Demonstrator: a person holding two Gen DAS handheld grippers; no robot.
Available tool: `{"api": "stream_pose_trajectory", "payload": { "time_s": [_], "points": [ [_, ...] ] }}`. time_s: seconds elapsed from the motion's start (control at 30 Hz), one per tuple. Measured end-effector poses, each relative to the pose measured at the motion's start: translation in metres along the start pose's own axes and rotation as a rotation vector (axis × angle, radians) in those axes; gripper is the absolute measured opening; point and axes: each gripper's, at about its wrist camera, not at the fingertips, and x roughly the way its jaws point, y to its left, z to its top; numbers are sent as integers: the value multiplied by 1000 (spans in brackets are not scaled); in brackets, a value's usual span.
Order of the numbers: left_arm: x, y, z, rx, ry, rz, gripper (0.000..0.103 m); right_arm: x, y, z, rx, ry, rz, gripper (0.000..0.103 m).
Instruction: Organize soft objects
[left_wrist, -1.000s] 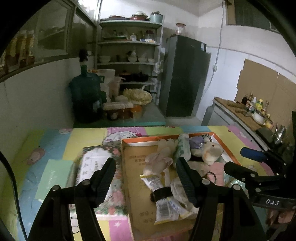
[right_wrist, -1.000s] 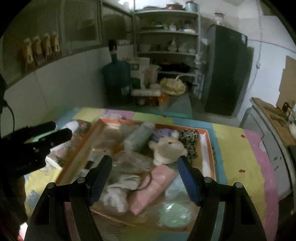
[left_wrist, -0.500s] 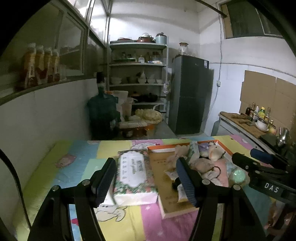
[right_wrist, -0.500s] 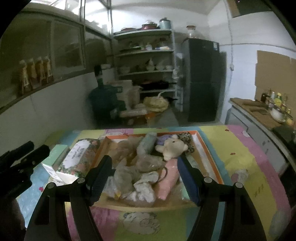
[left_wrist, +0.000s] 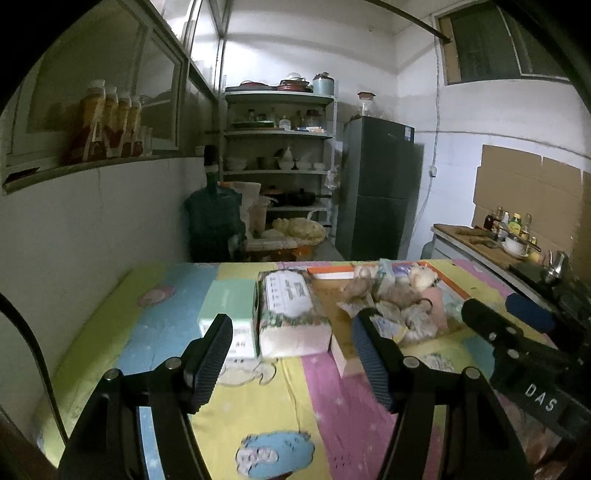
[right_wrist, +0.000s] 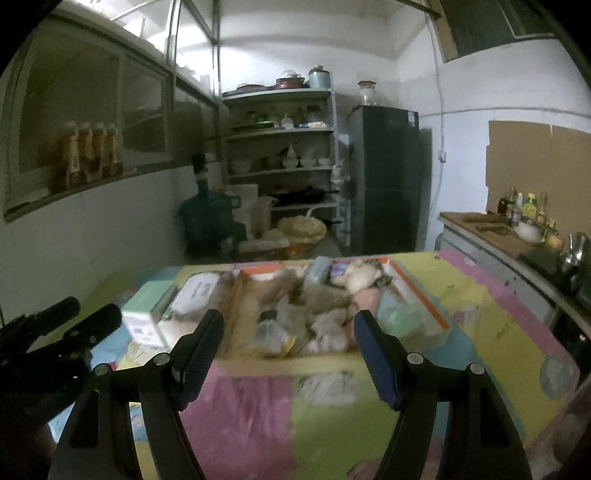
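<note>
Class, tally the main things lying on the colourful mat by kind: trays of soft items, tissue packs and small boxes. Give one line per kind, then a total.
Orange-rimmed tray of soft items: 1
Floral tissue pack: 1
Mint-green box: 1
Total: 3

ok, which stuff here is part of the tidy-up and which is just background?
Job:
tray holding soft things
white plush toy
pink cloth
tissue pack
left gripper and right gripper, both open

Background:
green box
water jug
fridge
shelves
</note>
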Motion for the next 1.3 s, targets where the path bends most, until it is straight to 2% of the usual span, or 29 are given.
{"api": "stream_pose_trajectory", "payload": {
  "time_s": [0.23,0.57,1.3],
  "points": [
    [-33,1,-17,-1,-34,12,67,-34,16,-16,-15,-38,-19,75],
    [-70,11,-32,-35,-60,30,67,-68,24,-29,-26,-59,1,75],
    [-89,18,-40,-35,-75,72,67,-87,42,-34,-48,-82,21,75]
  ]
}}
